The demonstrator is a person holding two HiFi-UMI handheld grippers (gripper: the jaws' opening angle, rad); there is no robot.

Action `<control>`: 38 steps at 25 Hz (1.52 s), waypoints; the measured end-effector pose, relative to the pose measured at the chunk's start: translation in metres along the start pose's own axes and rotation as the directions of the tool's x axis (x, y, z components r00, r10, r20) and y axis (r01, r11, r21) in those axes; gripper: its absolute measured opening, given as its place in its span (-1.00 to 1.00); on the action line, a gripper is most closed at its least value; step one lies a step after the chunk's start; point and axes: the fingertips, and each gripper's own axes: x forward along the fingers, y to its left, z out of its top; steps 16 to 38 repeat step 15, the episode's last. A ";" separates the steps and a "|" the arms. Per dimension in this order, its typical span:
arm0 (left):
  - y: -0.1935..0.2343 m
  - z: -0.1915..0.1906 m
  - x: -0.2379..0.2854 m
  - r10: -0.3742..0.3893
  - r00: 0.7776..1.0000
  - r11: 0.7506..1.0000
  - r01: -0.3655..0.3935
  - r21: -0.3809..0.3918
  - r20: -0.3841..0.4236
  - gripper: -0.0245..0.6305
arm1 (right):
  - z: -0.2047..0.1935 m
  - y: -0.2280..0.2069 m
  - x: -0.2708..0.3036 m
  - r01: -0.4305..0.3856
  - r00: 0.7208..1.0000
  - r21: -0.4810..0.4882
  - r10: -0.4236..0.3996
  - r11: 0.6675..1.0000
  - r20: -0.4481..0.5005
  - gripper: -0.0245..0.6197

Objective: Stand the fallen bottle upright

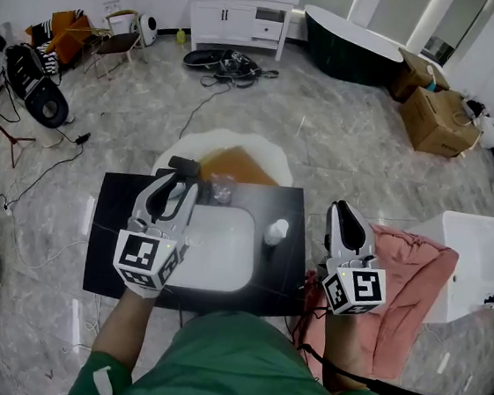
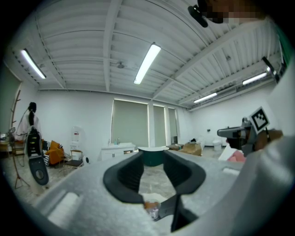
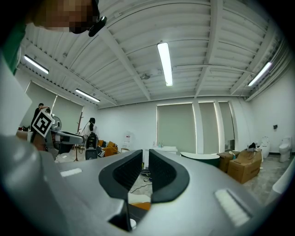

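Bottle [image 1: 276, 232] stands on black counter [image 1: 110, 247] right of white basin [image 1: 223, 253]; left gripper [image 1: 181, 176] jaws spread, empty; right gripper [image 1: 342, 210] jaws nearly together, empty.

A bathroom-fittings workroom: bathtub [image 1: 348, 46], vanity cabinet [image 1: 241, 14], cardboard boxes [image 1: 434, 112], cables [image 1: 231, 65] on marble floor [image 1: 326, 122].

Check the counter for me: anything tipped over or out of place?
A clear, crumpled-looking item lies behind the white basin on the black counter, maybe on its side; too blurred to be sure. The small white bottle right of the basin stands upright. A pink cloth sits bunched off the counter's right edge.
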 end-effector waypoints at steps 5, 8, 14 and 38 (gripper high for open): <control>-0.004 -0.001 0.001 -0.002 1.000 1.000 0.002 -0.001 -0.007 -0.53 | -0.002 -0.003 -0.002 -0.006 1.000 0.003 0.006 1.000 -0.001 -0.79; -0.009 0.001 0.003 -0.003 1.000 1.000 0.003 0.000 -0.012 -0.54 | -0.001 -0.007 -0.006 -0.002 1.000 0.012 0.002 1.000 -0.004 -0.79; -0.016 -0.005 0.007 -0.007 1.000 1.000 0.007 -0.009 -0.016 -0.55 | -0.006 -0.013 -0.009 -0.005 1.000 0.017 0.005 1.000 -0.003 -0.79; -0.018 -0.006 0.008 -0.008 1.000 1.000 0.008 -0.011 -0.017 -0.55 | -0.006 -0.015 -0.010 -0.005 1.000 0.019 0.005 1.000 -0.003 -0.79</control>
